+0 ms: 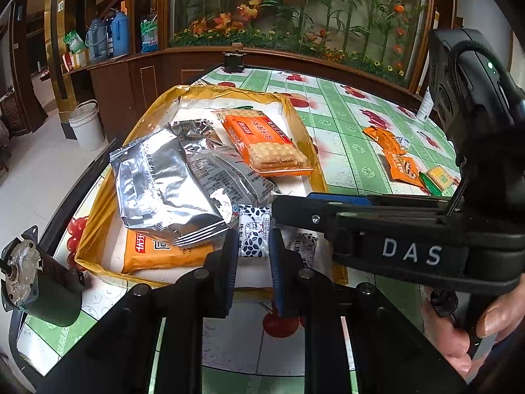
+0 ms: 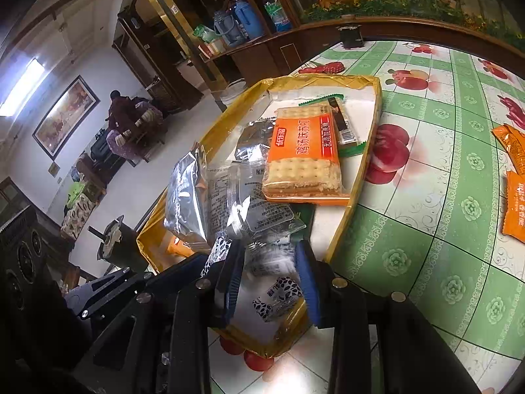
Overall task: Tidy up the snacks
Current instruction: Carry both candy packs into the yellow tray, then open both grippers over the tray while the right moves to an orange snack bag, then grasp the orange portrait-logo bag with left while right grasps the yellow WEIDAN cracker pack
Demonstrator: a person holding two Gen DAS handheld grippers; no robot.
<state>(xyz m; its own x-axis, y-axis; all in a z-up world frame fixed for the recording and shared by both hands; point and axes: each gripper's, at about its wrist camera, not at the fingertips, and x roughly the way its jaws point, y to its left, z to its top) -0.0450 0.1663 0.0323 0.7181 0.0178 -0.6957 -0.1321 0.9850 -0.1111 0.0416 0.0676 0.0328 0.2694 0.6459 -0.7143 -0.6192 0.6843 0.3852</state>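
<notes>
While the left gripper (image 1: 253, 246) stays out of nothing's way, clamped on a small leaf-patterned packet (image 1: 253, 234) low in the middle of the left wrist view, the right gripper (image 2: 270, 282) stands slightly parted over a matching packet (image 2: 279, 297), pads not pressing. Both hang over the yellow-rimmed tray (image 1: 98, 229) of snacks at frame centre; orange packets (image 1: 397, 154) lie on the counter (image 2: 426, 229) at right.

An orange biscuit pack (image 1: 164, 256) lies mostly hidden under the silver foil bag (image 1: 160, 184); the orange packets (image 2: 515, 177) at the right are cut by the picture's edge; small candies (image 2: 275, 259) between the right fingers are blurred
</notes>
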